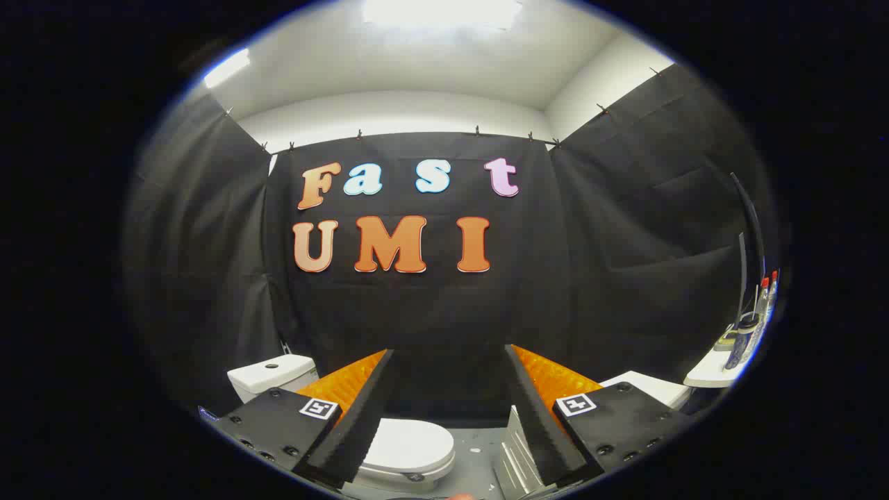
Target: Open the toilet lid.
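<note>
toilet lid (pixel 406 444) closed, lying flat on the bowl, low between the two fingers and nearer the left one. its long axis runs from the tank (pixel 272 373), behind the left finger, toward the lower right, rounded front end pointing that way. jaws (pixel 444 417) spread wide, holding nothing. shelf (pixel 708 375) with bottles (pixel 746 337) sits far right.
</note>
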Demonstrator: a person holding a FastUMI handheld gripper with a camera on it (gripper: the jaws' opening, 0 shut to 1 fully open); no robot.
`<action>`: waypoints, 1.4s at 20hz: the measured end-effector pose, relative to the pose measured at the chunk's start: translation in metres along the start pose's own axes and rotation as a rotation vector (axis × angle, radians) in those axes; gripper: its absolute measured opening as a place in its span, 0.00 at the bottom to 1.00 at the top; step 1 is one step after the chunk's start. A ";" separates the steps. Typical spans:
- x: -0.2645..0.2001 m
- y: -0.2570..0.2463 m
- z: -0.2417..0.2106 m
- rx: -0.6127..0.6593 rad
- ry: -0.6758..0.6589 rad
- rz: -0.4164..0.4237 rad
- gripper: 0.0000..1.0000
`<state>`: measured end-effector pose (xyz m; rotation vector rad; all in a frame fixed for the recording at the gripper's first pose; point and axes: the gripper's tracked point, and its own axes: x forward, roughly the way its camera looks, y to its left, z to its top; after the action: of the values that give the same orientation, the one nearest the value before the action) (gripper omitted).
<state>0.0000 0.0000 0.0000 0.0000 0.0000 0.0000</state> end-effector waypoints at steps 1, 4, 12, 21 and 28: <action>0.001 0.000 -0.003 0.001 0.006 0.003 0.98; 0.004 -0.007 -0.006 0.005 0.013 -0.009 0.98; 0.011 -0.028 -0.010 0.002 0.021 -0.058 0.98; 0.011 -0.026 -0.008 -0.013 0.009 -0.054 0.98; 0.016 -0.025 -0.009 -0.030 -0.014 -0.056 0.98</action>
<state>0.0159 -0.0253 -0.0094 -0.0303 -0.0145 -0.0565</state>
